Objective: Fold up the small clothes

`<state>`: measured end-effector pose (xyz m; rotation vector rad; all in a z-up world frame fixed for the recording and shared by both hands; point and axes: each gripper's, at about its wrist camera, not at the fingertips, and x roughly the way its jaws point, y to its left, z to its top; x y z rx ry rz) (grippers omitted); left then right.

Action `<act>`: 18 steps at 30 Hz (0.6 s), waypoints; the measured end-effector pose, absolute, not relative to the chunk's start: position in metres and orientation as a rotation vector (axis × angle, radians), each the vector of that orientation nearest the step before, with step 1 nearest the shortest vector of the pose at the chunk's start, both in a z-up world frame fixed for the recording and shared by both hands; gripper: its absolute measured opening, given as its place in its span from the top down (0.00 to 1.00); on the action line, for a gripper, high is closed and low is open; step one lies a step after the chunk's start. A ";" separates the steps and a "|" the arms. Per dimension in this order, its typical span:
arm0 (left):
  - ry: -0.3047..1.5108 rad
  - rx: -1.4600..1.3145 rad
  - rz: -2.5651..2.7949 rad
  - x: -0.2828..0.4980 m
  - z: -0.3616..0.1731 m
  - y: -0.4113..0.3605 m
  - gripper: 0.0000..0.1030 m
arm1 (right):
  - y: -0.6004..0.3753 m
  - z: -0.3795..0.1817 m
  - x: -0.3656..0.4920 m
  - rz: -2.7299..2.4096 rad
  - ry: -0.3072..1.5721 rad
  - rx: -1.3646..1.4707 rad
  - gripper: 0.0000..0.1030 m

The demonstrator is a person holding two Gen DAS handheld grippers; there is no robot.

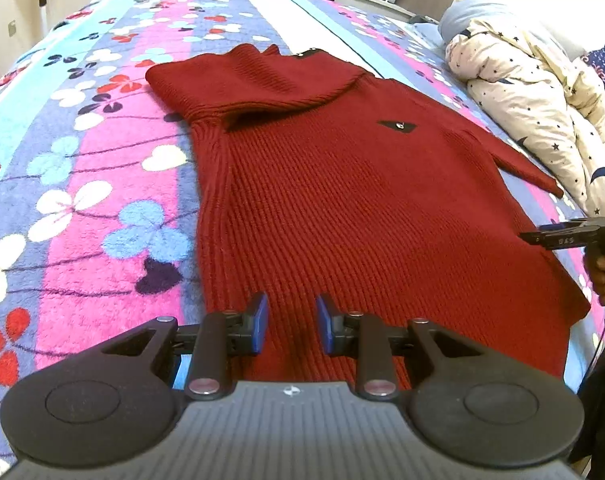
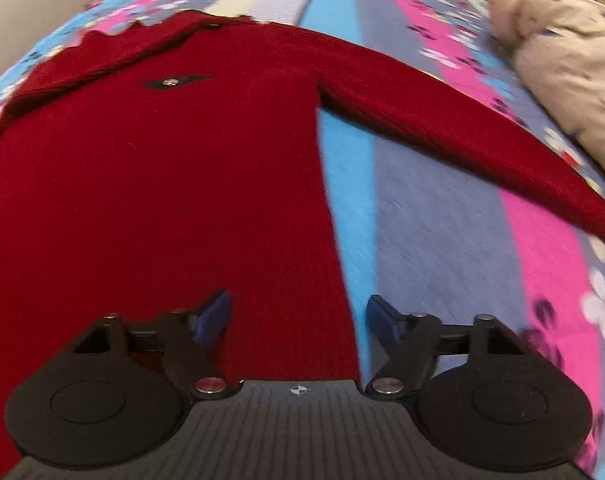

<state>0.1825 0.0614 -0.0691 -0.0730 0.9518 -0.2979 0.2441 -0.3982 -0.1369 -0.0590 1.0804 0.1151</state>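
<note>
A dark red knit sweater [image 1: 362, 200] lies flat on the bed, front up, with a small black patch [image 1: 398, 125] on the chest. One sleeve [image 1: 262, 84] is folded across the chest. The other sleeve [image 2: 462, 136] stretches out to the right over the bedspread. My left gripper [image 1: 292, 324] hovers over the hem, jaws a little apart, with nothing pinched between the blue pads. My right gripper [image 2: 298, 316] stands wide open above the sweater's right side edge [image 2: 334, 240], holding nothing. One of its black fingers [image 1: 554, 238] shows at the right rim of the left wrist view.
The bed carries a striped floral bedspread [image 1: 82, 180] in pink, blue and grey. A bunched cream quilt with stars [image 1: 522, 92] and a blue pillow [image 1: 470, 12] lie along the right side. A person's hand [image 1: 604, 272] grips the right tool. A windowsill runs behind the bed.
</note>
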 end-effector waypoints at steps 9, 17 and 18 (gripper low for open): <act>0.804 0.006 -0.207 0.164 -0.054 0.050 0.66 | -0.369 -0.079 0.203 0.092 0.838 0.074 0.32; 0.757 0.028 -0.020 0.200 -0.048 0.023 0.59 | -0.326 -0.111 0.247 0.341 1.029 0.071 0.31; 0.754 0.017 0.003 0.213 -0.046 0.016 0.59 | -0.319 -0.120 0.252 0.341 1.067 -0.006 0.30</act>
